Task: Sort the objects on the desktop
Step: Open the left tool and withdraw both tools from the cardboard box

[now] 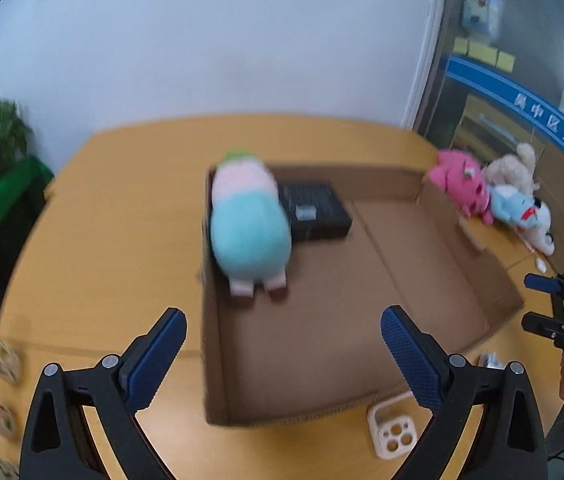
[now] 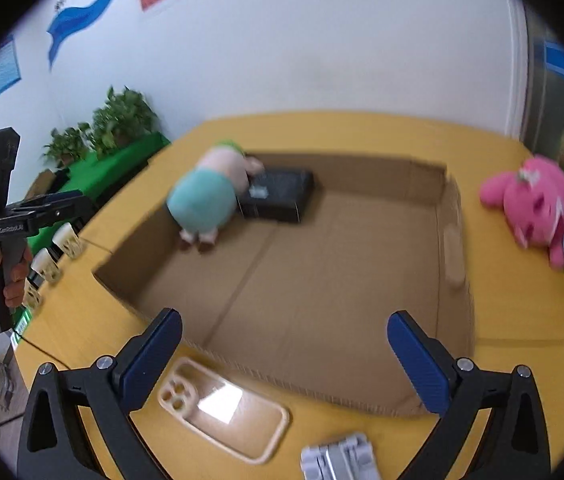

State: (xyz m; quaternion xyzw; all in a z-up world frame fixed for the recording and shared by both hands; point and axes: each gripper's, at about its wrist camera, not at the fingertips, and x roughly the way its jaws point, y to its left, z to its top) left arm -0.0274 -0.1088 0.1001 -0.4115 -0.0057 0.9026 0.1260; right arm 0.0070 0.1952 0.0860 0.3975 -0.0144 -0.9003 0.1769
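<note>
Plush toy (image 1: 248, 224) in teal and pink lies inside the cardboard box (image 1: 362, 308), in its far left corner, touching a black box (image 1: 318, 210). Box sits on the yellow desk (image 1: 122, 216). Outside its right wall: pink plush (image 1: 462, 184), blue plush (image 1: 516, 204). Phone case (image 2: 222, 406) on desk at the near wall. Left gripper (image 1: 284, 356) spread wide, holding nothing; right gripper (image 2: 284, 360) likewise spread wide, holding nothing.
</note>
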